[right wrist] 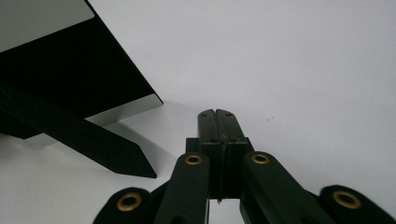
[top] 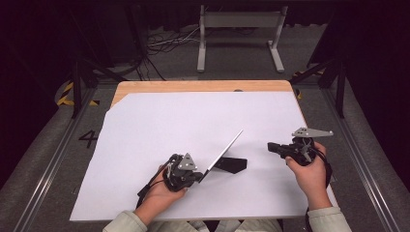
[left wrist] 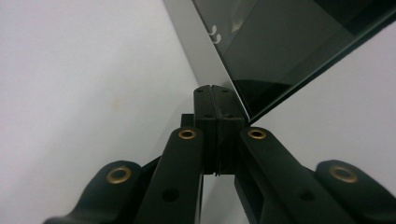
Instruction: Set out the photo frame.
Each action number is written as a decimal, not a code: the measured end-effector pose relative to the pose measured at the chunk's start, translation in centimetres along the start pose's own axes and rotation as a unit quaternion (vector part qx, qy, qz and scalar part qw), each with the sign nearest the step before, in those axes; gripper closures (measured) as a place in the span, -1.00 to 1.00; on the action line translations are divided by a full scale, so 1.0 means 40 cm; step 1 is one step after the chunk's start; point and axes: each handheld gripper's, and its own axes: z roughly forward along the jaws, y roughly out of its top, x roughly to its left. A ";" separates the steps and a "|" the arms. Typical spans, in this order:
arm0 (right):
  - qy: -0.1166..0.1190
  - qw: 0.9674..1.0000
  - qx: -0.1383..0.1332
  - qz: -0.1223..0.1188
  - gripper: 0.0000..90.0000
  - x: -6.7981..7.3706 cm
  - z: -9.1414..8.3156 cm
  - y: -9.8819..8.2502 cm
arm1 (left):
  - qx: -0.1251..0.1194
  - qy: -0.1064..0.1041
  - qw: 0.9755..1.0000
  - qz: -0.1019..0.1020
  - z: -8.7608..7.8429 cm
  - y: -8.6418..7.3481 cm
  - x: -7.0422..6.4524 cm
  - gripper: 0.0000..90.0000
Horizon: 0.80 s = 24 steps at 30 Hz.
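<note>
Closest up, the left gripper (left wrist: 219, 100) has its jaws pressed together, tips right against the lower edge of the tilted panel (top: 223, 153). It's a thin, glossy dark sheet with a pale border, propped on a black stand (top: 232, 165). The right gripper (top: 272, 146) is closed too, holding nothing, well clear with bare white table cover (top: 159, 121) ahead. Can't tell if the left tips actually touch it.

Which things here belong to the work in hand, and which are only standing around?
In the work: picture frame with its black stand; left gripper, shut at its edge; right gripper, shut, beside it.
Standing around: grey metal stand; cables on the floor.
</note>
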 end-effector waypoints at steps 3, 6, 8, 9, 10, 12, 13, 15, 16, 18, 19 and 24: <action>0.000 1.000 0.000 0.001 1.00 -0.001 -0.003 0.000 | -0.001 -0.003 1.000 0.005 0.004 0.006 -0.012 1.00; 0.000 1.000 0.000 0.001 1.00 -0.001 -0.005 0.000 | 0.001 -0.007 1.000 0.008 0.005 0.008 -0.017 1.00; 0.000 1.000 -0.003 0.003 1.00 0.000 -0.007 0.001 | 0.001 -0.011 1.000 0.010 0.008 0.010 -0.024 1.00; 0.000 1.000 -0.004 0.002 1.00 -0.001 -0.009 0.002 | 0.002 -0.015 1.000 0.013 0.009 0.012 -0.029 1.00; 0.001 1.000 -0.005 0.002 1.00 0.000 -0.012 0.003 | 0.003 -0.018 1.000 0.013 0.011 0.013 -0.034 1.00; 0.000 1.000 -0.007 0.002 1.00 -0.001 -0.014 0.003 | 0.005 -0.025 1.000 0.018 0.014 0.015 -0.045 1.00; 0.001 1.000 -0.006 0.003 1.00 0.000 -0.016 0.003 | 0.005 -0.025 1.000 0.018 0.014 0.015 -0.045 1.00; 0.000 1.000 -0.007 0.002 1.00 -0.001 -0.017 0.003 | 0.007 -0.031 0.999 0.021 0.015 0.016 -0.055 1.00; 0.000 1.000 -0.007 0.002 1.00 -0.001 -0.018 0.003 | 0.010 -0.034 0.999 0.024 0.016 0.017 -0.060 1.00; 0.000 1.000 -0.009 0.003 1.00 -0.002 -0.021 0.003 | 0.012 -0.040 0.999 0.027 0.019 0.020 -0.068 1.00; 0.001 1.000 -0.009 0.003 1.00 -0.001 -0.022 0.003 | 0.013 -0.046 0.998 0.029 0.023 0.021 -0.072 1.00; 0.002 1.000 -0.011 0.005 1.00 -0.001 -0.027 0.005 | 0.021 -0.058 0.997 0.039 0.035 0.025 -0.096 1.00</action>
